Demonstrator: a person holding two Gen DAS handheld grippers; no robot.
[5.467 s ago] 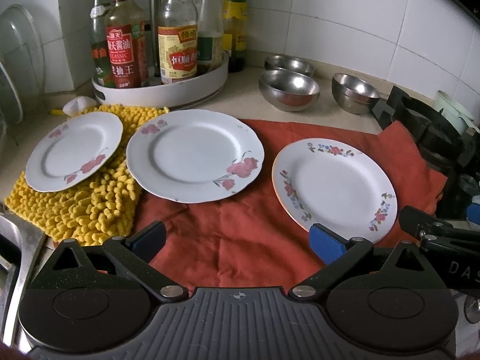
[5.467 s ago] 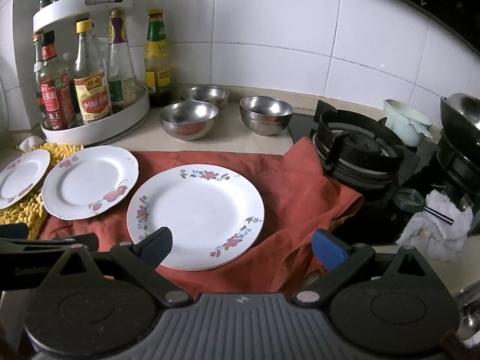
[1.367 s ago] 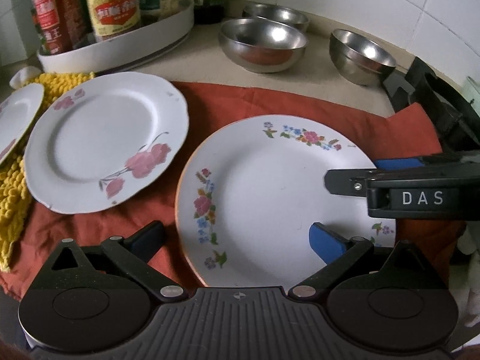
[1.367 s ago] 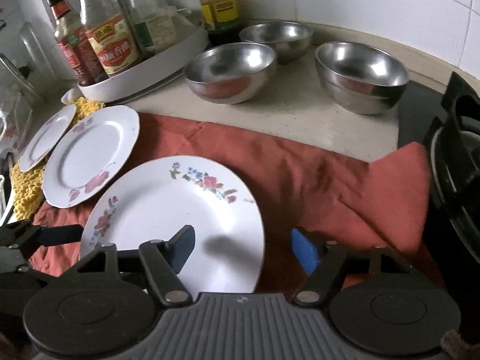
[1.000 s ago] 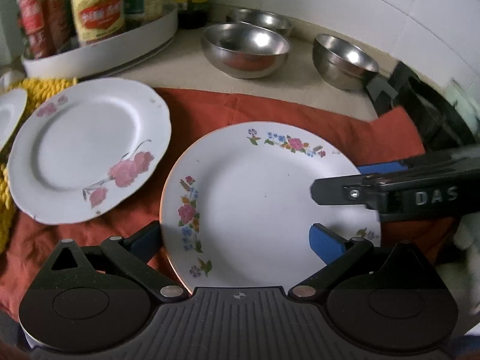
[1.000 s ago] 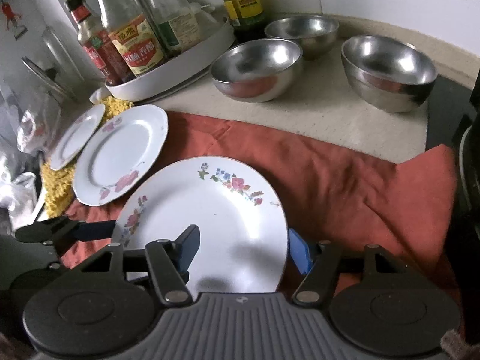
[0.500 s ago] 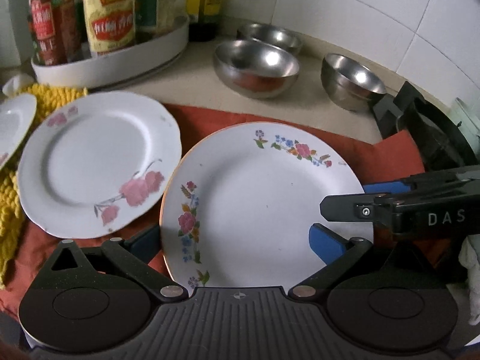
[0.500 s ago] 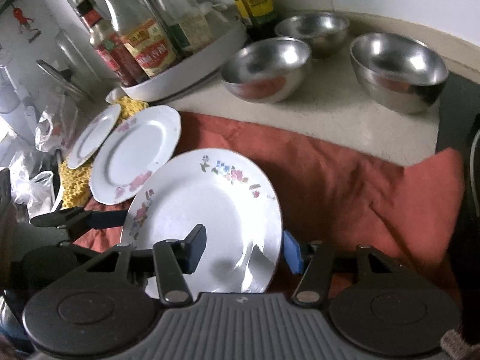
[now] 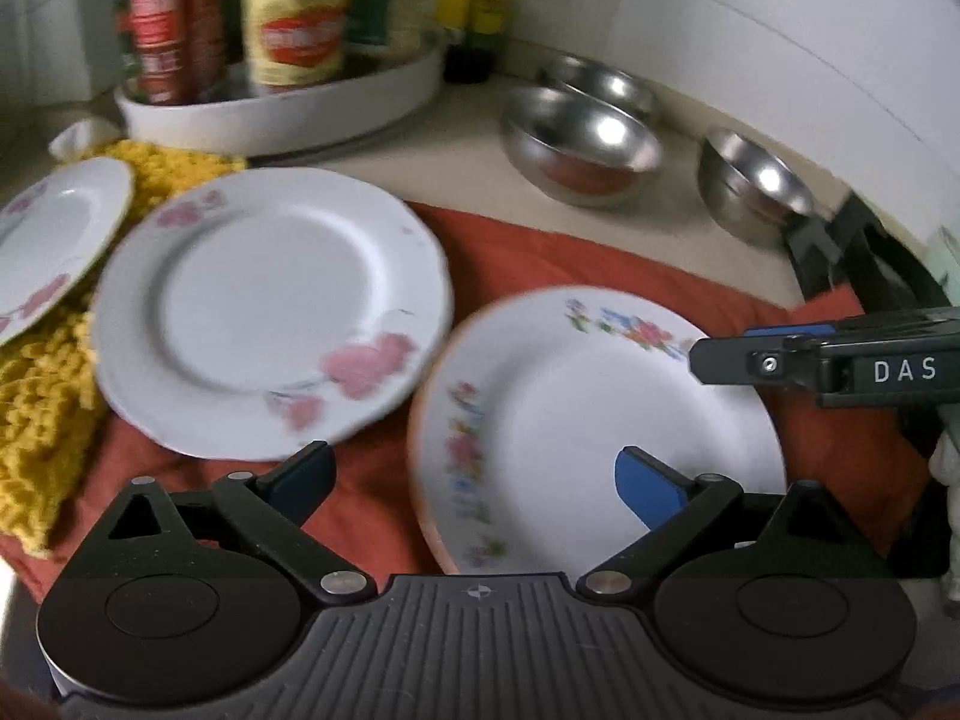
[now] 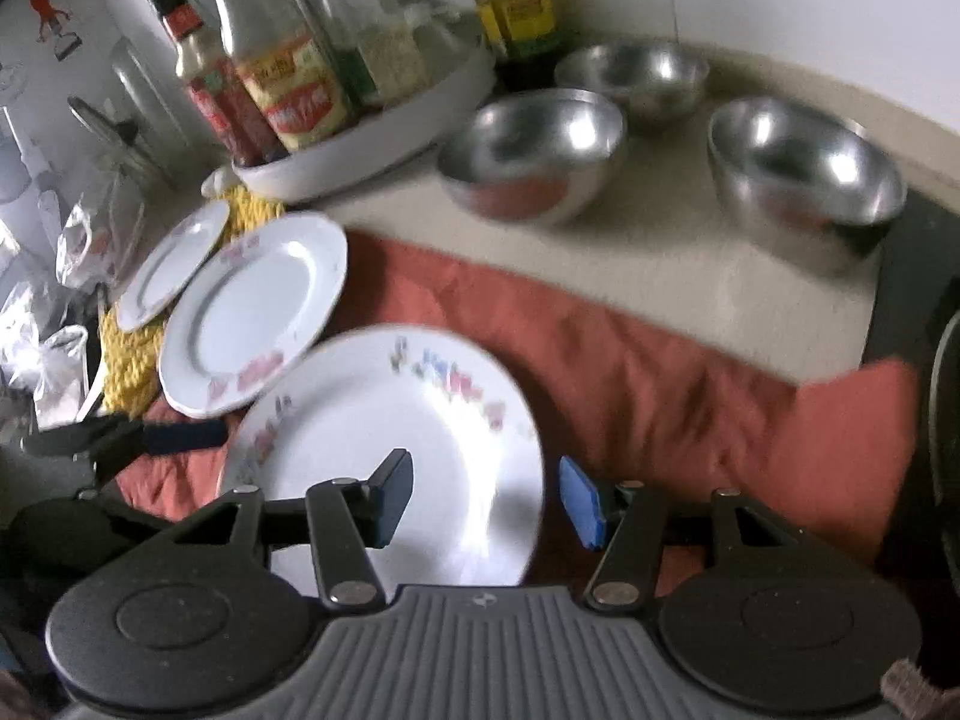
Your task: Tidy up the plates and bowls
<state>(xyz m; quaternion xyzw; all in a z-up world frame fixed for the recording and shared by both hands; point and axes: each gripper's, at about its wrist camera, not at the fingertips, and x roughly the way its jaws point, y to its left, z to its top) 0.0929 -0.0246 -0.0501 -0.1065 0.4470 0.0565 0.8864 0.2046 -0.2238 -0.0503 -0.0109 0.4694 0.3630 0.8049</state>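
The desk's red cloth (image 10: 690, 372) lies under the flowered plate (image 10: 420, 420), whose rim the right fingers (image 10: 486, 501) clamp while the left fingers (image 9: 474, 474) gape empty beside it; a thin edge hold could slip, chipping the rose plate (image 9: 270, 306).

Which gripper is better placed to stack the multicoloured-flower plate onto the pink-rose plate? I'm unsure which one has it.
The right gripper, probably: its fingers straddle the multicoloured-flower plate at its rim, tilted off the red cloth. The left gripper is open, only beside it. The pink-rose plate lies adjacent.
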